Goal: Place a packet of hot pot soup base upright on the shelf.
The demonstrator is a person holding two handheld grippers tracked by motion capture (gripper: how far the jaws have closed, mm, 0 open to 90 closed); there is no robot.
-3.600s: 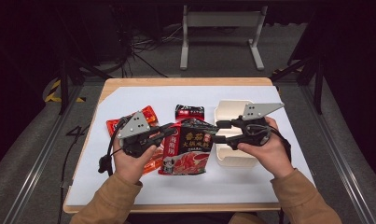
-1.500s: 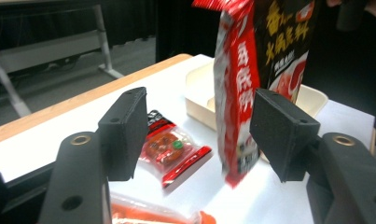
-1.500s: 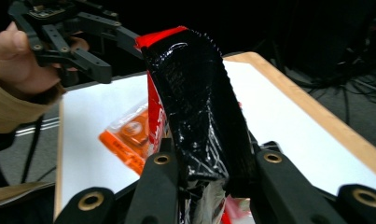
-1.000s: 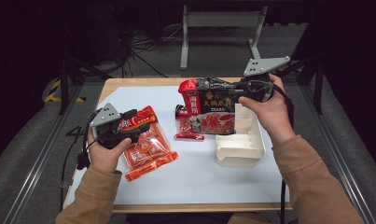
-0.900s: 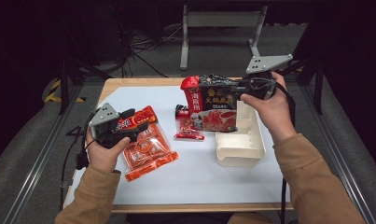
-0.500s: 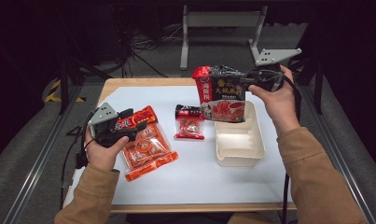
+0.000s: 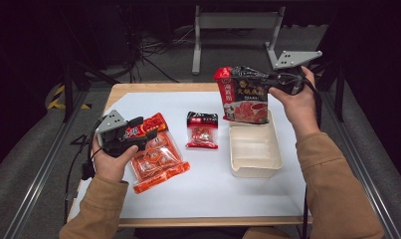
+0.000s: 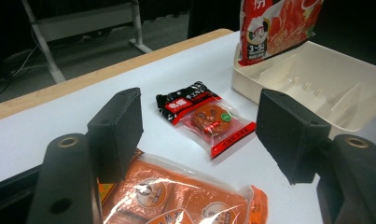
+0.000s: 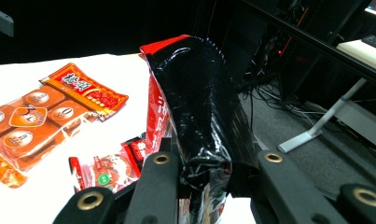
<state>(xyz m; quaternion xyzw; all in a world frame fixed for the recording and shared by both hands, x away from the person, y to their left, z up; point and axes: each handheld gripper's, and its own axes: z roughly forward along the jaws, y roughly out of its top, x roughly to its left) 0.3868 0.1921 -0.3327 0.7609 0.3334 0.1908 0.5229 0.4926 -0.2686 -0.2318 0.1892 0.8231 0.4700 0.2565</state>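
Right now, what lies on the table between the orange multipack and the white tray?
A small black-and-red snack packet lies flat on the white table, between the orange multipack and the white tray; the high view shows it.

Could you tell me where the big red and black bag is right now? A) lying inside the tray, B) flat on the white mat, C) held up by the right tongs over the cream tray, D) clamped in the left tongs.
C: the right tongs grip the bag by its top, and it hangs above the tray's far end.
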